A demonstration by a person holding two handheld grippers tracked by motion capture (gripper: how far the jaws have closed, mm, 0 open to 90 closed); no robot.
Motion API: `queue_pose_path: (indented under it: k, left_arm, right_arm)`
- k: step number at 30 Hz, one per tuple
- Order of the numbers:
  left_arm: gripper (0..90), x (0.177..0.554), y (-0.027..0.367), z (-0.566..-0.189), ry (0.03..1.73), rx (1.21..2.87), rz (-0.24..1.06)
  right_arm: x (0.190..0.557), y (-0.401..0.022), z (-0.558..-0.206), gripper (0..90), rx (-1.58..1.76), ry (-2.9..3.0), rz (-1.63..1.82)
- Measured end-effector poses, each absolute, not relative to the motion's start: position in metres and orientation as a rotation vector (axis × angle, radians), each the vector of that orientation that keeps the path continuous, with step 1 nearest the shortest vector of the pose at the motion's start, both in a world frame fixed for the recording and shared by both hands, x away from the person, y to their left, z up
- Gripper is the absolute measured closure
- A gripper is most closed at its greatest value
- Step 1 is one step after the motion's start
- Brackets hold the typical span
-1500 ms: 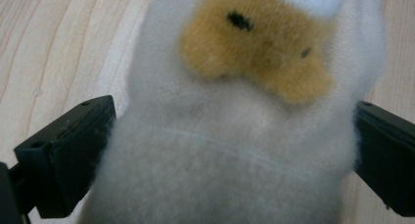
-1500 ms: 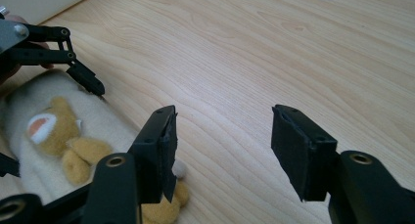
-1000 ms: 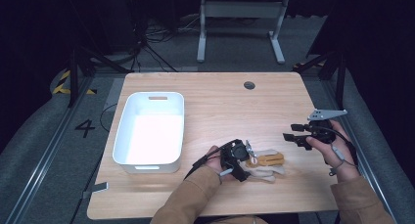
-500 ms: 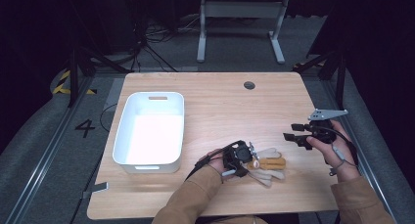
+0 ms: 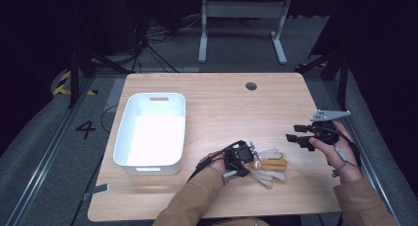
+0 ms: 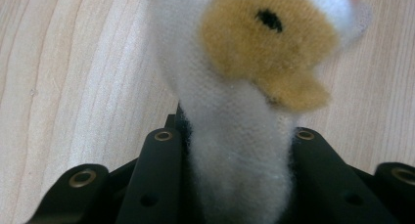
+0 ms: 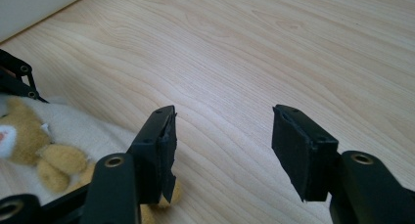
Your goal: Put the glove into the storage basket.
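The left gripper [image 5: 240,160] has just been closing, and its two black jaws now press on both sides of the plush toy [image 5: 266,165] near the table's [image 5: 222,107] front edge. In the left gripper view, a white fleecy limb of the toy [image 6: 240,155] fills the gap between the jaws. Just beyond the jaw tips sits a tan patch with a small black mark. The toy is soft, white and tan, and lies flat on the wood. Its long axis runs away from the left gripper toward the right gripper [image 5: 300,137], with pale limbs spread at the far end. The right gripper [image 7: 222,145] hovers beyond the toy, its jaws wide apart with nothing between them. Farther off, on the other side of the left gripper, stands a white bin [image 5: 129,137].
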State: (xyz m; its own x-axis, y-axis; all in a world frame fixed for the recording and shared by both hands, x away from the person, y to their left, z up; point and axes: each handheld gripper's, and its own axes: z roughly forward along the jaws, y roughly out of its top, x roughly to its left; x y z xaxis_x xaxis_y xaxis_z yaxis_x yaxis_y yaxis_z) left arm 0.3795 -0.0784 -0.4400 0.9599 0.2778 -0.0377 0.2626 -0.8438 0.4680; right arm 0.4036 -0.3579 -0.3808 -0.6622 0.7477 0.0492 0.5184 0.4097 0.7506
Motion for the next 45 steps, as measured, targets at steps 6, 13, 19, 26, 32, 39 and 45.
queue_pose_path:
  k: [6,13,19,26,32,39,45]
  left_arm:
    - [71.4,0.380,-0.078,-0.439,0.395,2.631,0.025]
    - [71.5,0.380,-0.077,-0.434,0.397,2.631,0.020]
    - [71.5,0.380,-0.076,-0.429,0.411,2.628,0.001]
    - [71.5,0.379,-0.075,-0.423,0.406,2.621,0.010]
    - [71.4,0.378,-0.072,-0.416,0.401,2.600,0.007]
    - [71.4,0.378,-0.065,-0.396,0.412,2.571,-0.001]
    - [71.2,0.377,-0.059,-0.371,0.430,2.547,0.011]
  right_arm:
    - [0.404,-0.358,-0.382,43.3,1.109,2.375,1.105]
    - [0.405,-0.360,-0.382,43.3,1.114,2.377,1.109]
    - [0.405,-0.360,-0.383,43.2,1.118,2.375,1.107]
    - [0.405,-0.360,-0.383,43.2,1.118,2.378,1.105]
    - [0.405,-0.361,-0.383,43.2,1.126,2.374,1.105]
    - [0.406,-0.363,-0.383,43.2,1.135,2.369,1.108]
    - [0.407,-0.365,-0.382,43.2,1.144,2.361,1.111]
